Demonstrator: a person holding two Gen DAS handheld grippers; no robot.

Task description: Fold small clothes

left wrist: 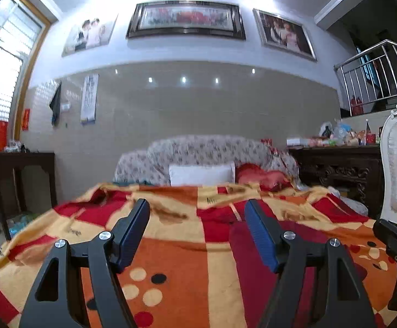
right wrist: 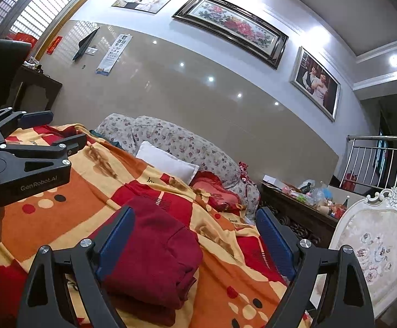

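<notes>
A dark red garment (right wrist: 154,251) lies folded in a thick stack on the orange, red and yellow blanket (right wrist: 111,180). My right gripper (right wrist: 195,216) hovers level over it, open wide: the left pad is beside the stack and the right pad is well clear. In the left wrist view the garment (left wrist: 238,243) shows as a maroon patch behind the right finger. My left gripper (left wrist: 197,213) is open over bare blanket (left wrist: 171,246) with nothing between its fingers. It also appears in the right wrist view as the left gripper (right wrist: 64,128), to the left of the garment.
A white pillow (right wrist: 168,161) and a red cushion (right wrist: 217,194) lie at the blanket's far end against a floral-covered backrest (right wrist: 171,136). A white ornate chair (right wrist: 373,246) and a cluttered dark sideboard (right wrist: 302,199) stand to the right. A dark side table (left wrist: 18,161) is on the left.
</notes>
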